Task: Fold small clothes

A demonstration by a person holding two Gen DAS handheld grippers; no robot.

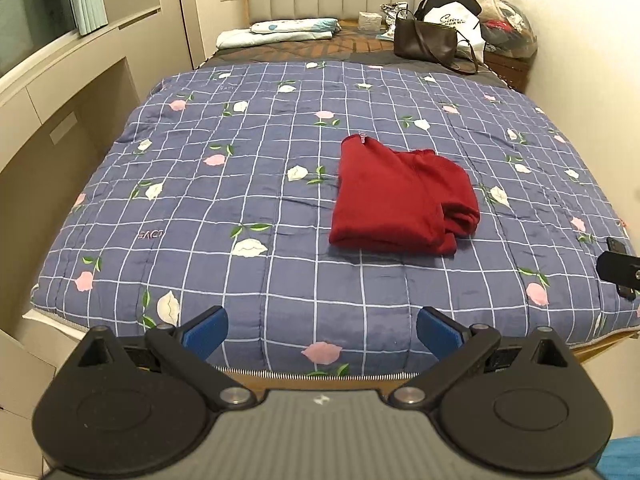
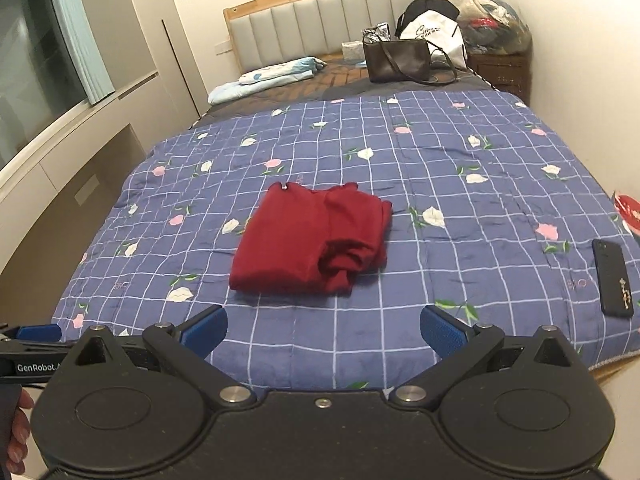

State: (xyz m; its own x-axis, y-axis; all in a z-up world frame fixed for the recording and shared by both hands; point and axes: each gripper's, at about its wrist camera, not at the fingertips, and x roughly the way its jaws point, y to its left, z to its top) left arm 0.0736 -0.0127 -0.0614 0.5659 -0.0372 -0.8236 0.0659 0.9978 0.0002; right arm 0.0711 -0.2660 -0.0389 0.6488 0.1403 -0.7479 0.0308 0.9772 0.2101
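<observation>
Left edge: window and cabinets, not in play. Your left tongs point(image 1: 322, 334) are wide open, empty, hanging back over the foot of the bed point(image 1: 240, 378), well apart from the cloth. From the right wrist view they point(image 2: 38, 332) show at the lower left, with your fingers point(image 2: 18, 428) on the handle.

Centre: the red garment point(image 1: 396, 200) lies mid-quilt point(image 1: 200, 200), already a compact rectangle. Left side is flat and square. Right side is bunched, layers bulging out at the near right corner point(image 2: 352, 258), probably a tucked sleeve that did not lie flat. Judgement: fold is essentially done, both tools pulled back to clear it. If you want it tidier, press or re-tuck that right corner.

Your right tongs point(image 2: 323, 334) are also fully open, nothing held, near the foot edge, pointed at the garment.

Right: phone point(image 2: 612, 280) lies on the quilt near the right edge, well apart from the garment, so it will not snag. Bag point(image 2: 396, 60) and clutter sit by the headboard, out of reach.
</observation>
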